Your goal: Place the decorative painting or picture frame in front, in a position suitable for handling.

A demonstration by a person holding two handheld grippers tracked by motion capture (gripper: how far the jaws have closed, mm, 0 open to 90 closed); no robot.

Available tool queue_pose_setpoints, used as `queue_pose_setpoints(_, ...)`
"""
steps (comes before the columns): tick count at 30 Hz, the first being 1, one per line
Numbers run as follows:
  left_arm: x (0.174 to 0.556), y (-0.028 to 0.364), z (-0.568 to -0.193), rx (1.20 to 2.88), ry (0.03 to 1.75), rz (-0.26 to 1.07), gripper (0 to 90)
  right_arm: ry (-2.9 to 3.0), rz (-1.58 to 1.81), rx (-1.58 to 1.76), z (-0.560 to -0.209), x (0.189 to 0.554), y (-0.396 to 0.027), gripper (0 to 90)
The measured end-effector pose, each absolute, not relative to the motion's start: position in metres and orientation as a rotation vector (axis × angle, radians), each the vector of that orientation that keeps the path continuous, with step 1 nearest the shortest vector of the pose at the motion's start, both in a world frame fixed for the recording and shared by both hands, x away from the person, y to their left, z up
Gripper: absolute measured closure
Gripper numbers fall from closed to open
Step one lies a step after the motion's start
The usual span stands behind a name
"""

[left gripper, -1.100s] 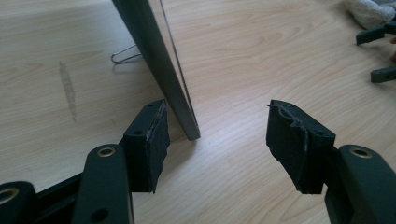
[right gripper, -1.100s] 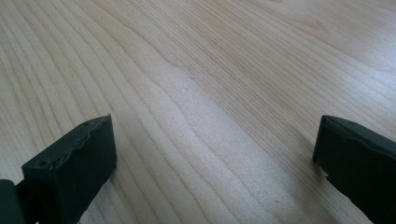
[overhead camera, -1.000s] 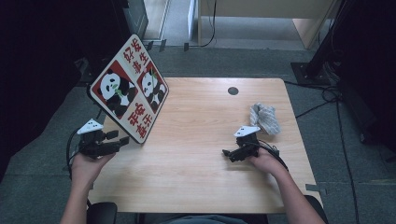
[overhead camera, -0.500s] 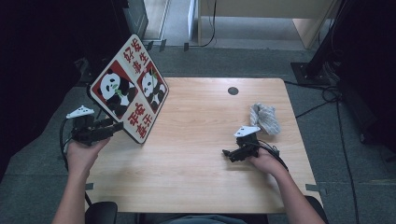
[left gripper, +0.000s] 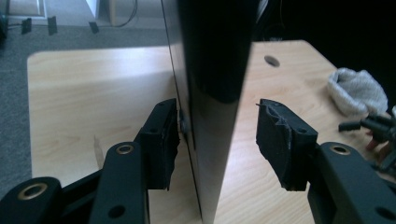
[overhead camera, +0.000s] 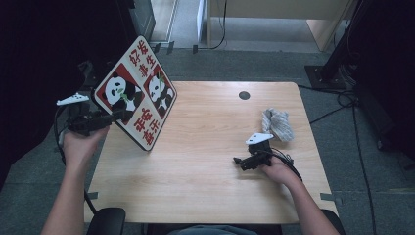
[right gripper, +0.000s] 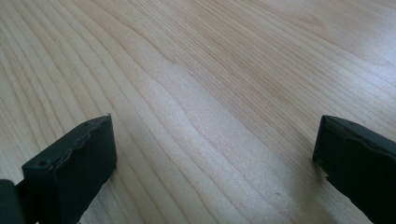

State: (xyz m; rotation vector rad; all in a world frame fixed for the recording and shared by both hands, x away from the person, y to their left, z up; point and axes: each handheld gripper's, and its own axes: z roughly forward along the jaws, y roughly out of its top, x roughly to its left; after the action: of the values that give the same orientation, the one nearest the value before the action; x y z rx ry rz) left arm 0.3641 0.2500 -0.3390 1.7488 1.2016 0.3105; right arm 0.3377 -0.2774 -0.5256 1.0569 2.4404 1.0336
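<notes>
A square red-and-white panda sign board (overhead camera: 137, 98) stands tilted on one corner at the left of the wooden table (overhead camera: 205, 147). My left gripper (overhead camera: 120, 115) is raised at the board's left side and its jaws straddle the board's dark edge (left gripper: 210, 70). They have just been closing. One pad (left gripper: 163, 140) sits right at the board's face, while the other pad (left gripper: 280, 140) still stands off it by a gap. My right gripper (overhead camera: 237, 161) rests low on the table at the right. It is open (right gripper: 215, 149) with only bare wood between its pads.
A crumpled grey-white cloth (overhead camera: 278, 124) lies on the table's right side, just beyond the right hand; the left gripper view shows the cloth (left gripper: 357, 88) too. A round cable hole (overhead camera: 244, 95) sits near the far edge. Grey floor and cables surround the table.
My left hand has risen and shifted left, from the table's left edge up to the board's side, where its jaws now span the board. The board and the right hand have stayed put.
</notes>
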Motion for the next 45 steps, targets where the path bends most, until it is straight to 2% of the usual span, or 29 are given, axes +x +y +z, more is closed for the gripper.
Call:
queue_pose_setpoints(9,0.387,0.257,-0.313,1.722,1.197,0.341,51.9,2.439,1.033,1.061,-0.526,0.337,-0.277,0.0)
queue_pose_setpoints(15,0.401,0.256,-0.300,1.765,1.186,0.364,53.9,2.435,1.031,1.065,-0.526,0.337,-0.277,0.0)
queue_pose_setpoints(20,0.411,0.260,-0.294,1.717,1.184,0.324,54.2,2.437,1.027,1.071,-0.525,0.335,-0.277,0.0)
queue_pose_setpoints(36,0.448,0.252,-0.257,1.830,1.208,0.295,54.3,2.433,1.029,1.074,-0.526,0.335,-0.277,0.0)
queue_pose_setpoints(45,0.476,0.244,-0.248,1.874,1.235,0.269,54.9,2.434,1.028,1.075,-0.526,0.335,-0.277,0.0)
